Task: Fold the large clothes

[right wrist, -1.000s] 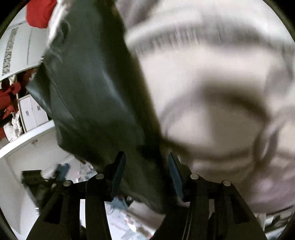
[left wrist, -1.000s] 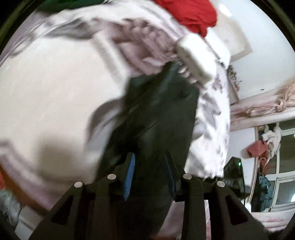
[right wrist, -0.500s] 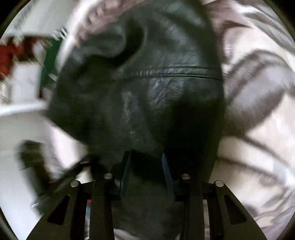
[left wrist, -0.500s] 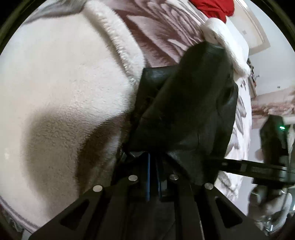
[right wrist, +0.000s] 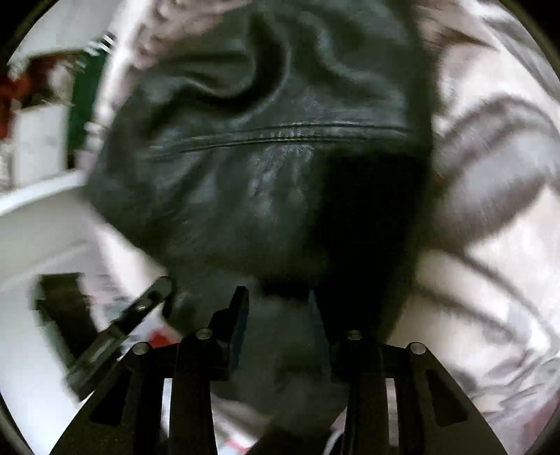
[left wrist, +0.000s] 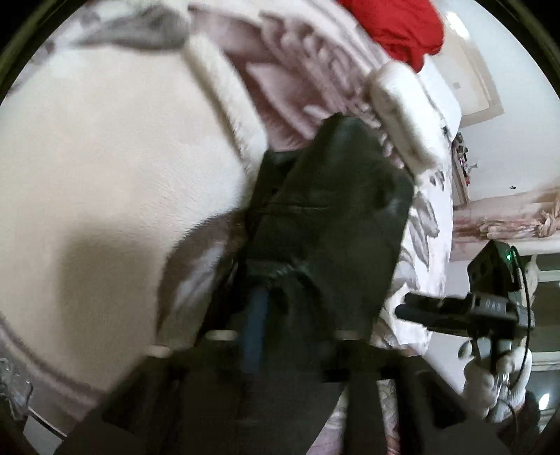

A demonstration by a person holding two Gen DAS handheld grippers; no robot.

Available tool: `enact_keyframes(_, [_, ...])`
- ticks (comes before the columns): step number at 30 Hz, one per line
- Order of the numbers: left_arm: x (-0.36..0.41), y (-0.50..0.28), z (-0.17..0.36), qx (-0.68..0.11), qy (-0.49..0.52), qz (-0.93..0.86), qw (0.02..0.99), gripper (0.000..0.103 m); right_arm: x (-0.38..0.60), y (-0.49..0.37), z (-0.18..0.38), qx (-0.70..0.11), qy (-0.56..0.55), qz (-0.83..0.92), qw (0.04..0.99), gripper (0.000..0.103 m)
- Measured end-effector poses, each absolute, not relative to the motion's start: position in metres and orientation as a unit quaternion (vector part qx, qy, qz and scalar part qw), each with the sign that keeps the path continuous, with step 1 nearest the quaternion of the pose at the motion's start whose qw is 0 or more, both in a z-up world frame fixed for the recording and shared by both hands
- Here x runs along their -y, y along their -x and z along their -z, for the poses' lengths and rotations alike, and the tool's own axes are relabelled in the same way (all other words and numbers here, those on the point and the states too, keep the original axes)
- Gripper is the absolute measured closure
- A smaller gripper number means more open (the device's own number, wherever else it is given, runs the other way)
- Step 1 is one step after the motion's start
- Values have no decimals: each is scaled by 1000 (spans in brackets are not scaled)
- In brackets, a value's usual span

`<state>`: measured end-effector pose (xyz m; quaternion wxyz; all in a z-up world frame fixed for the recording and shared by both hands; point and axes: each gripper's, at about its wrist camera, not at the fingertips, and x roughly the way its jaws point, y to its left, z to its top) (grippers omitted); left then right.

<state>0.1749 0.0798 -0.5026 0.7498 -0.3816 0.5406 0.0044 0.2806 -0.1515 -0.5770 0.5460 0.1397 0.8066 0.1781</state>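
A black leather garment (left wrist: 332, 224) hangs bunched over a bed with a cream fleece blanket (left wrist: 105, 182). My left gripper (left wrist: 280, 315) has the leather draped over its fingers; only one blue pad (left wrist: 253, 332) shows and the view is blurred, so its state is unclear. In the right wrist view the same garment (right wrist: 266, 164) fills the middle, with a stitched seam across it. My right gripper (right wrist: 278, 308) has its jaws apart with leather folds lying between them. The right gripper also shows in the left wrist view (left wrist: 465, 311), held by a white-gloved hand.
A red cloth (left wrist: 395, 28) and a white pillow (left wrist: 402, 112) lie at the far end of the grey-flowered bed cover (right wrist: 497, 175). A white shelf (right wrist: 38, 196) stands at the left. The left gripper's finger (right wrist: 122, 329) crosses the lower left.
My left gripper's jaws, closed tight half a second ago, now look wider with leather over them. My right gripper's jaws have spread slightly. Both views shifted with motion blur.
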Motion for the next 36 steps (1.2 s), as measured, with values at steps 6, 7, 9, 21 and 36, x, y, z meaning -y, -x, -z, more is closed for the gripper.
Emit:
enact_keyframes(6, [-41,-184,513,-531,379,-12,757,39,226,-319,574,-757,-194,-172,599,40])
enact_keyframes(7, [-38,-187,516,-529,372,-23,762,38,231,-338,583,-750,-201,-181,603,37])
enact_keyframes(9, [-35,-192,522,-526,370,-40,764,38,236,-364,605,-745,-214,-206,598,35])
enact_keyframes(21, [-6,-184,504,-525,352,-95,769,39,254,-371,645,-675,-336,-199,626,70])
enact_keyframes(36, [189,-237,540,-586,321,30,744,67,564,-138,627,-636,-516,8,573,53])
